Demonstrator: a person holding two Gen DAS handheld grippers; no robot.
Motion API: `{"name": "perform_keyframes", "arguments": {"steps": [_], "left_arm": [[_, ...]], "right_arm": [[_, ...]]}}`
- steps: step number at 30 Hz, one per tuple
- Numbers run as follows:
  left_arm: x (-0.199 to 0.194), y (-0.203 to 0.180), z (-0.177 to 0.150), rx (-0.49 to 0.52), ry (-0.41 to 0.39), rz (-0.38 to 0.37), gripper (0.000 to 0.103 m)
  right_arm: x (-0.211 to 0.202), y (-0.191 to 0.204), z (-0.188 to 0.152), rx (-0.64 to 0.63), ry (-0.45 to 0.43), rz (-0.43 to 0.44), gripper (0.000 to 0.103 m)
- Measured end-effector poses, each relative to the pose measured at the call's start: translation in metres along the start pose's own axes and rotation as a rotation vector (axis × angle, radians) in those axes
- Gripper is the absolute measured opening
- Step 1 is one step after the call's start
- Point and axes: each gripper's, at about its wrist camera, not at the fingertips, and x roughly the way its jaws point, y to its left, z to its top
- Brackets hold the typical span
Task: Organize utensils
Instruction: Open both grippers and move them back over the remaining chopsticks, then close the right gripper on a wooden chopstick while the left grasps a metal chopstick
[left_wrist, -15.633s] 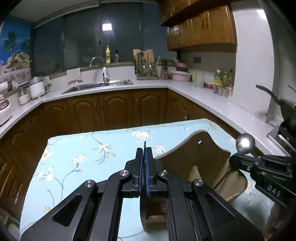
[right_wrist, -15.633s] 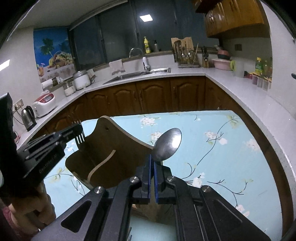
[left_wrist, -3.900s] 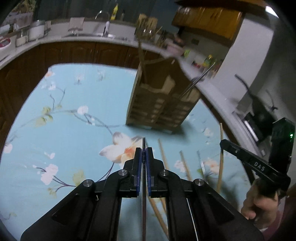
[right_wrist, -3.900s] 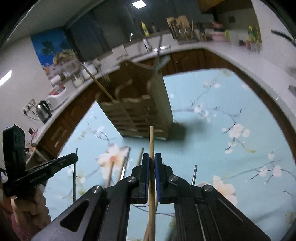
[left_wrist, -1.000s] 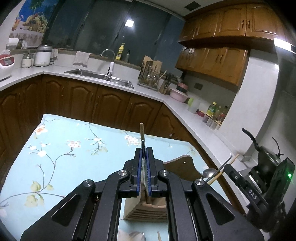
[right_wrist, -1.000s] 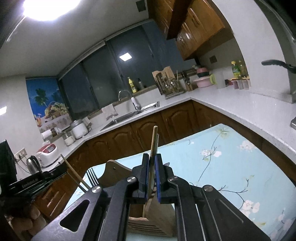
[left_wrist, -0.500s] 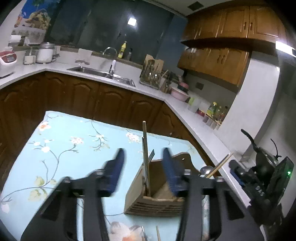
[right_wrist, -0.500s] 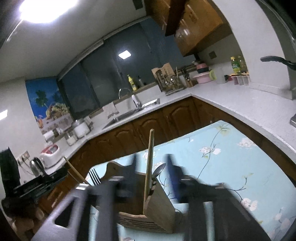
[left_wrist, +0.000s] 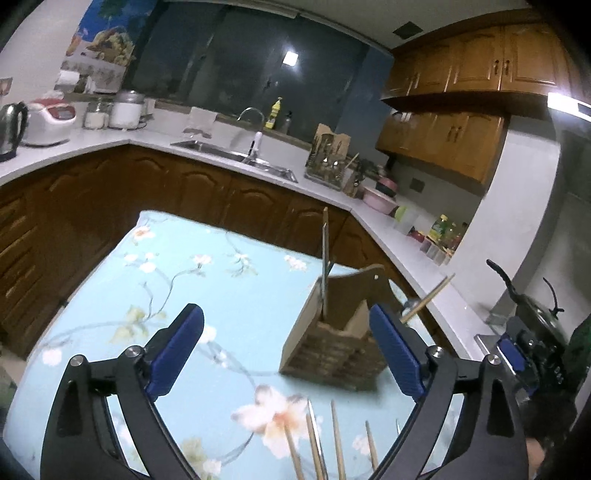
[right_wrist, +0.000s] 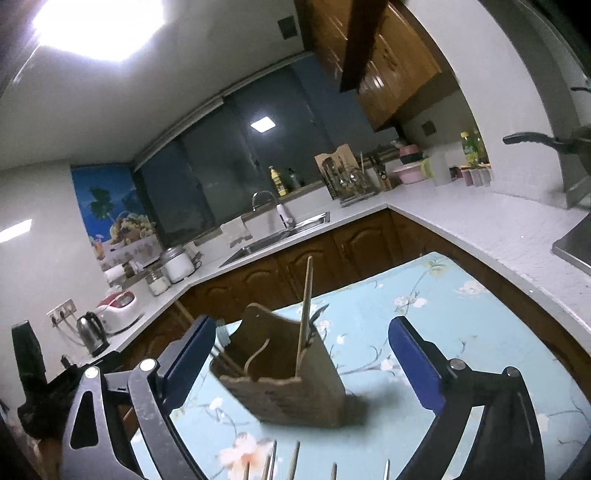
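left tool (left_wrist: 286, 350): jaws just opened wide, empty | right tool (right_wrist: 301, 363): same

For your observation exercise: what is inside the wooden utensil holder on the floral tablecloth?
The wooden utensil holder contains an upright wooden chopstick and more sticks on its left side. Their lower ends are hidden by its walls.

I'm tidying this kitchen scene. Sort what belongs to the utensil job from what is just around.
Job:
- slatted wooden utensil holder
- upright wooden chopstick inside it
- loose chopsticks on the floral tablecloth

Just around:
- steel kettle
- yellow bottle
- pink bowl
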Motion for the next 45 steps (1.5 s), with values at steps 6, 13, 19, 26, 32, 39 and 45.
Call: {"name": "perform_keyframes", "arguments": {"steps": [6, 13, 19, 26, 32, 39, 45], "left_arm": [[-0.025, 0.010, -0.028, -0.019, 0.034, 0.023, 0.094], [-0.035, 0.015, -0.061, -0.011, 0.103, 0.032, 0.095], [-0.033, 0.021, -0.086, -0.021, 0.158, 0.044, 0.095], [-0.026, 0.023, -0.110, -0.030, 0.206, 0.053, 0.095], [-0.017, 0.023, -0.121, -0.029, 0.251, 0.064, 0.095], [-0.008, 0.021, -0.126, -0.024, 0.287, 0.070, 0.095], [0.005, 0.015, -0.128, 0.004, 0.327, 0.075, 0.095]], "right_arm": [[-0.026, -0.001, -0.020, -0.022, 0.037, -0.016, 0.100], [-0.044, -0.012, -0.054, -0.035, 0.113, -0.071, 0.100], [-0.052, -0.025, -0.082, -0.017, 0.169, -0.107, 0.100], [-0.050, -0.030, -0.108, -0.007, 0.228, -0.119, 0.100], [-0.040, -0.026, -0.120, -0.017, 0.283, -0.101, 0.100], [-0.033, -0.023, -0.123, -0.024, 0.300, -0.103, 0.100], [-0.020, -0.015, -0.128, -0.041, 0.342, -0.086, 0.100]]}}
